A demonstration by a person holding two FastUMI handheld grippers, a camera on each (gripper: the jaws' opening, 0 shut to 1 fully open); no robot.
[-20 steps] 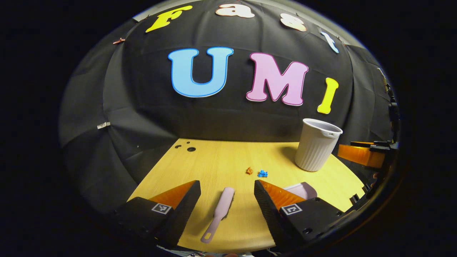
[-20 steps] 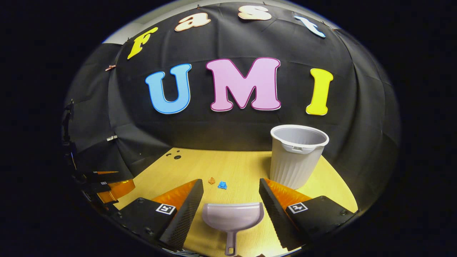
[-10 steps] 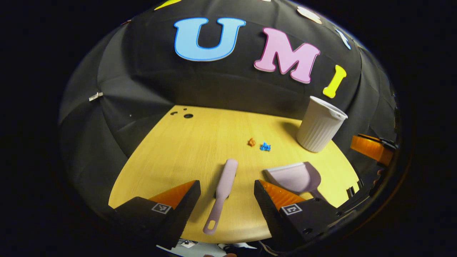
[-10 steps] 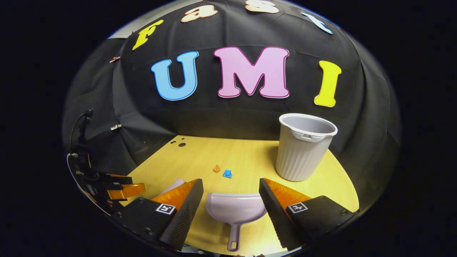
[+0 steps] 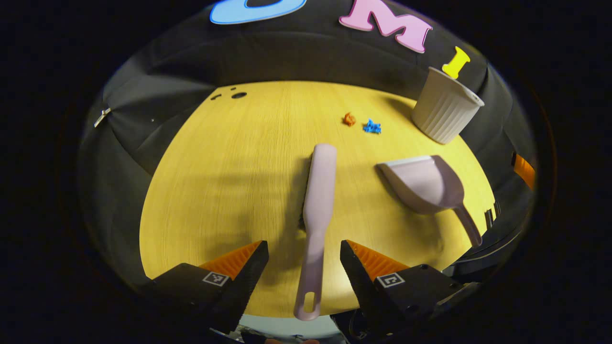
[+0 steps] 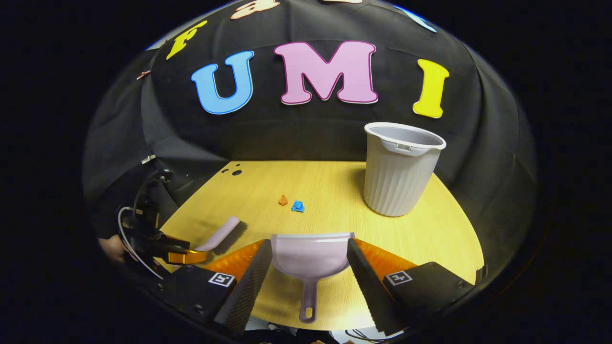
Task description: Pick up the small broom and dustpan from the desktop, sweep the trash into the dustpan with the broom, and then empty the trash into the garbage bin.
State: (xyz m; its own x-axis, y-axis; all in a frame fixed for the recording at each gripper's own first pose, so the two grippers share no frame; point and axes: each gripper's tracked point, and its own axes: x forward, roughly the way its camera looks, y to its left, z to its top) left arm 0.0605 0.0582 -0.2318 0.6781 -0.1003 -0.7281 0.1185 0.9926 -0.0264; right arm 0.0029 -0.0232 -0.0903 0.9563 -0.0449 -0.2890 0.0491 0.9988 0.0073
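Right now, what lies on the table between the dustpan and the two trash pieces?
Nothing: in the right gripper view, bare tabletop separates the dustpan from the orange scrap and blue scrap.

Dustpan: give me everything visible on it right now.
The pale lilac plastic dustpan looks like smooth one-piece moulded plastic: a scoop with raised side walls and a lighter front lip, plus a narrow handle ending in a hanging hole. It lies flat on the yellow wooden desktop, empty, mouth towards the two scraps of trash, handle towards the near edge. In the right gripper view it sits between the open right tool, whose fingers flank the scoop; whether they touch it is unclear.
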